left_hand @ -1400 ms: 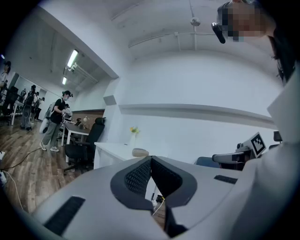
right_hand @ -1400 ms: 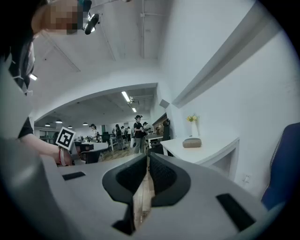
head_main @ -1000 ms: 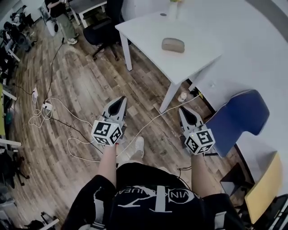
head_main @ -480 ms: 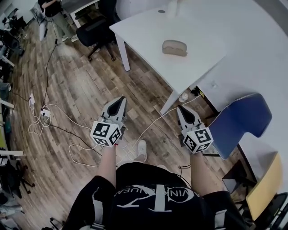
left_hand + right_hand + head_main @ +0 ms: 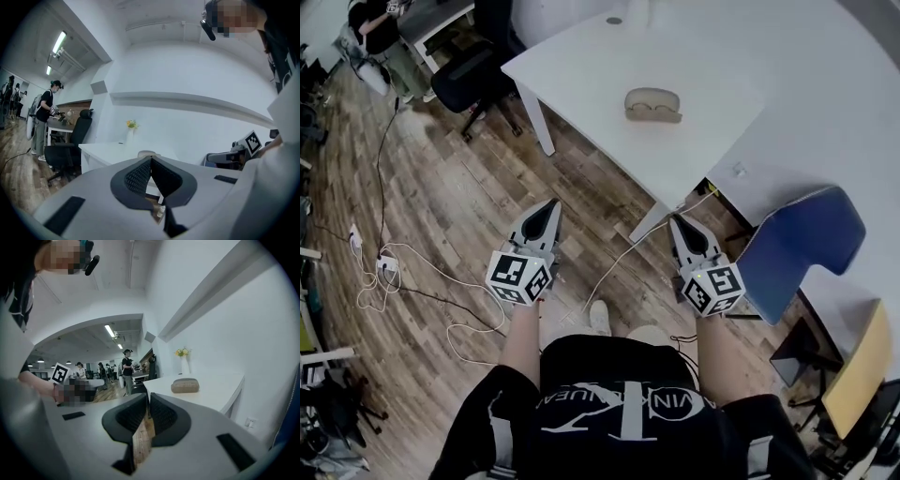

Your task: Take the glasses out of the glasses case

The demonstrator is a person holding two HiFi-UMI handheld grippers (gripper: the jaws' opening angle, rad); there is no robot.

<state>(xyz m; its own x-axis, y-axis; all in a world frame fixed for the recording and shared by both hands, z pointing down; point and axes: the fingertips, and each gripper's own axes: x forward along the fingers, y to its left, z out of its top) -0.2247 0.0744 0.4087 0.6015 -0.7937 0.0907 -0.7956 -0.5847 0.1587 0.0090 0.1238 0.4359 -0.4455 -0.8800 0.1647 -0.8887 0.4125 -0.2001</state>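
A tan, closed glasses case (image 5: pixel 653 104) lies on the white table (image 5: pixel 581 75), well ahead of both grippers. My left gripper (image 5: pixel 549 208) is held over the wooden floor, short of the table's near corner, its jaws shut on nothing. My right gripper (image 5: pixel 678 225) hangs level with it near the table leg, also shut and empty. In the right gripper view the case (image 5: pixel 185 386) shows beyond the shut jaw tips (image 5: pixel 148 397). The left gripper view shows only the top of the case (image 5: pixel 147 153) above its jaw tips (image 5: pixel 150 161). No glasses are visible.
A blue chair (image 5: pixel 802 244) stands right of the right gripper, a yellow one (image 5: pixel 853 375) behind it. A vase of yellow flowers (image 5: pixel 182 359) sits at the table's far side. A black office chair (image 5: pixel 469 80), a standing person (image 5: pixel 375 37) and floor cables (image 5: pixel 412 281) lie to the left.
The person has stepped toward the table, which now looks larger and closer. Both grippers keep the same pose, shut and empty.
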